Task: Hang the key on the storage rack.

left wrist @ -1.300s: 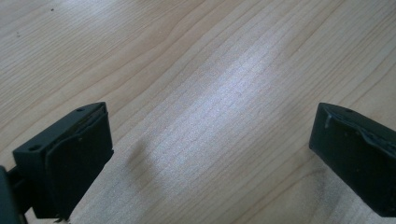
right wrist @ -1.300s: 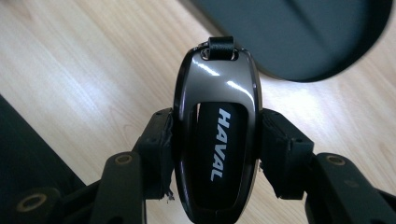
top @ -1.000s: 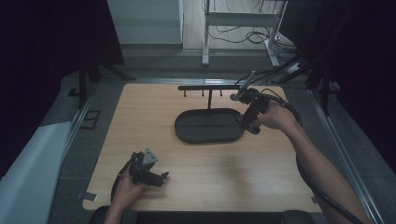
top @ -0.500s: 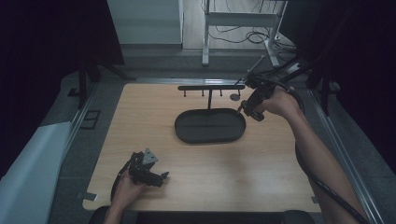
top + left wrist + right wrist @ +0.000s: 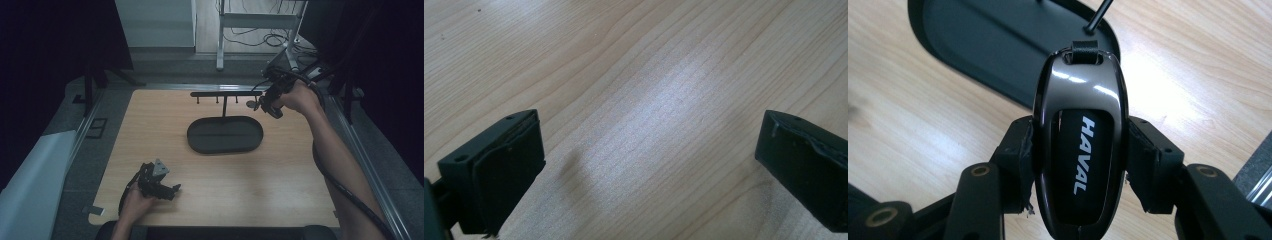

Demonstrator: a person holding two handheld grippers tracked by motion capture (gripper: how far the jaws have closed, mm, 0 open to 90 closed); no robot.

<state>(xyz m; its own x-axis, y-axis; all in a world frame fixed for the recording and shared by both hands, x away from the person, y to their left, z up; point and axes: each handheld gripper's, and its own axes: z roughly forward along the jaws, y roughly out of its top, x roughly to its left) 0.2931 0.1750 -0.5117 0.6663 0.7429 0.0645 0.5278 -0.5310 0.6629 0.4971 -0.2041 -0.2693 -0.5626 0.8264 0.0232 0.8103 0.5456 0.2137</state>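
A glossy dark car key fob (image 5: 1079, 145) marked HAVAL, with a small strap loop at its top, is clamped between the jaws of my right gripper (image 5: 1080, 165). In the high view that right gripper (image 5: 265, 102) is held up at the right end of the black T-shaped hanger bar (image 5: 225, 94), beyond the black oval tray (image 5: 225, 135). The fob's pale round end (image 5: 251, 104) shows just under the bar's right tip. My left gripper (image 5: 161, 188) rests low near the table's front left edge, jaws wide apart over bare wood (image 5: 649, 125).
The wooden table (image 5: 280, 185) is bordered by metal rails on both sides. The hanger's post (image 5: 224, 106) rises from the tray's far rim, with short pegs under the bar. A white sheet (image 5: 30, 185) lies on the floor at left. Cables and a metal stand lie beyond the table.
My right gripper has lifted the key fob from beside the tray's right end up and away to the right end of the hanger bar. The left gripper has stayed put.
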